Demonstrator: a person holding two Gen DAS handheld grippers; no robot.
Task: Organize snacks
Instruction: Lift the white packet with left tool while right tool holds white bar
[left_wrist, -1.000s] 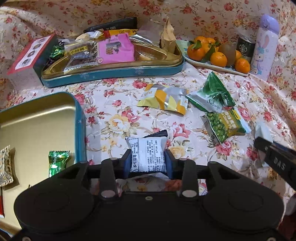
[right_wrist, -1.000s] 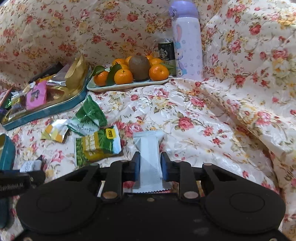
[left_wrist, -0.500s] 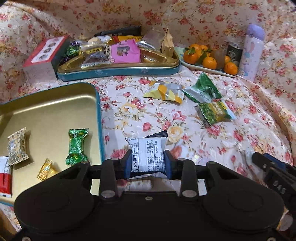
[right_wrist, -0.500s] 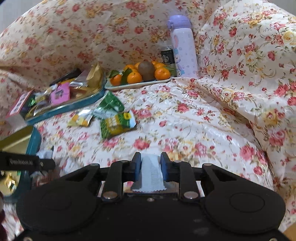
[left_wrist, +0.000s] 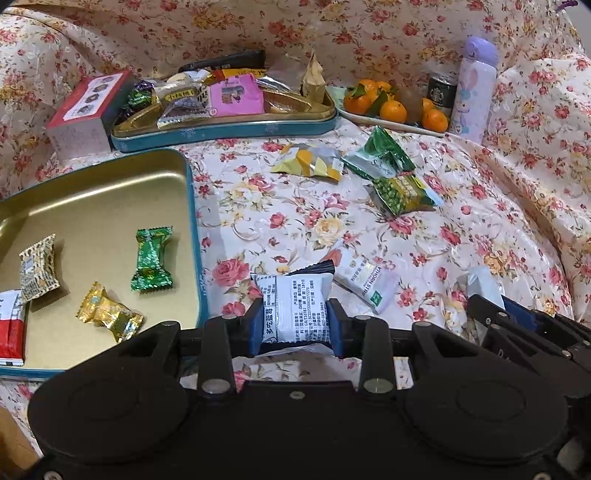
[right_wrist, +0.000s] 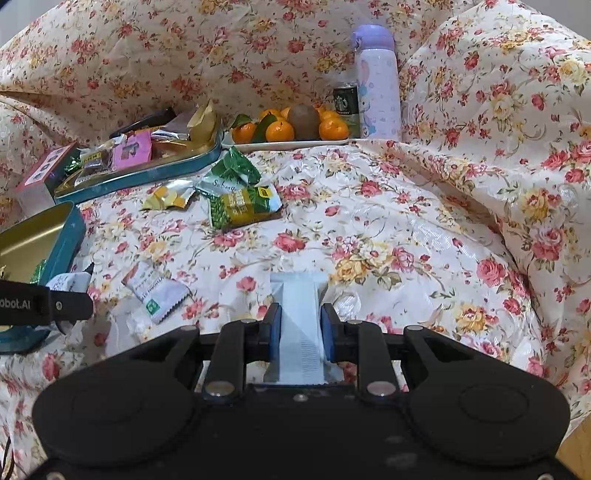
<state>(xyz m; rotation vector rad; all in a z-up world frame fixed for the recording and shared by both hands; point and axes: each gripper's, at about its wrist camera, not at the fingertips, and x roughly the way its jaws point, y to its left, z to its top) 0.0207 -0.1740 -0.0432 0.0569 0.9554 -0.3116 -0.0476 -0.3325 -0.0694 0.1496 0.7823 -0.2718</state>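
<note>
A: Two snack packets are seen gripped above a floral-covered counter (left_wrist: 295, 221). The left tongs (left_wrist: 295, 325) are clamped on a white packet with black print (left_wrist: 295, 306), held just right of the gold tin tray (left_wrist: 92, 206) at nine o'clock.

B: And the other pair?

A: The right tongs (right_wrist: 300, 328) are pressed tight on a slim pale wrapper (right_wrist: 300, 306), seen at six o'clock in the right wrist view. In the tray, a green candy (left_wrist: 151, 258), a gold candy (left_wrist: 109, 312) and a patterned packet (left_wrist: 38, 264) are laid apart from one another.

B: What is left on the cloth?

A: A white sachet (left_wrist: 364, 275) is seen lying just right of the left tongs. Toward one o'clock, a yellow packet (left_wrist: 308, 164) and two green packets (left_wrist: 391, 170) are grouped. A second, filled tray (left_wrist: 221, 127) is placed at twelve o'clock, with a plate of oranges (left_wrist: 391, 107) and a lilac bottle (left_wrist: 472, 88) beyond at two o'clock.
</note>
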